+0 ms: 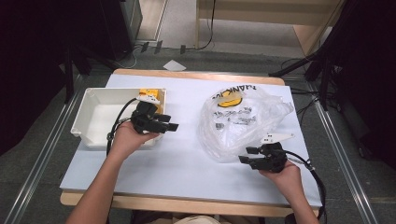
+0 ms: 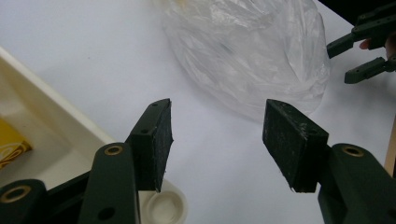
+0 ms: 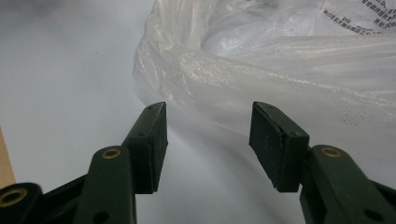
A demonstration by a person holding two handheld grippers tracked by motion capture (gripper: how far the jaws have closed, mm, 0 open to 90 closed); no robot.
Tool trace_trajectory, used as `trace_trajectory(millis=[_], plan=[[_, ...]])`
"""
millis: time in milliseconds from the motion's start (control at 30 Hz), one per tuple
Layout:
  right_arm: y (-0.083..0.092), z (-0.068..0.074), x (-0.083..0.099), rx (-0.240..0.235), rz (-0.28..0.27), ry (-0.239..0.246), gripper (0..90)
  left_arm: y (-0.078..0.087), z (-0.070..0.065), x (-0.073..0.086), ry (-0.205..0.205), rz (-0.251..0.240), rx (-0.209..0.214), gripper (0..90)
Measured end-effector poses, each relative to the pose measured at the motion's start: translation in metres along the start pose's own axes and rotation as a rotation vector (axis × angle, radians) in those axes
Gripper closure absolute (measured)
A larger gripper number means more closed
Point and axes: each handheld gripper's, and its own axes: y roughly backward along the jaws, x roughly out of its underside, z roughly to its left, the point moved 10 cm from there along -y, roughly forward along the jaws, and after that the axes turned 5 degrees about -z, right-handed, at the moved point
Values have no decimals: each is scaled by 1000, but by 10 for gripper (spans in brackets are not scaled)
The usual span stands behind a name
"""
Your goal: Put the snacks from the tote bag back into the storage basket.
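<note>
Both hand-held grippers stand released and empty: the right hand-held gripper (image 1: 252,155) just beside the crumpled clear plastic bag (image 1: 243,121) on the white counter (image 1: 187,158), the left hand-held gripper (image 1: 169,122) at the cream plastic bin (image 1: 93,93). Judged risk: thin film slipping or tearing under a shallow pinch.

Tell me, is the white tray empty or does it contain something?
Not empty. The white tray holds a yellow packet in its far right corner; the remaining floor looks bare.
</note>
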Motion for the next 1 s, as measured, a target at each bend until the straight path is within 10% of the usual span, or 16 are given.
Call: trace_trajectory(millis=[1000], plan=[[0,0,0,-2,-2,3,476,-40,-43,11,-113,53,60,431]])
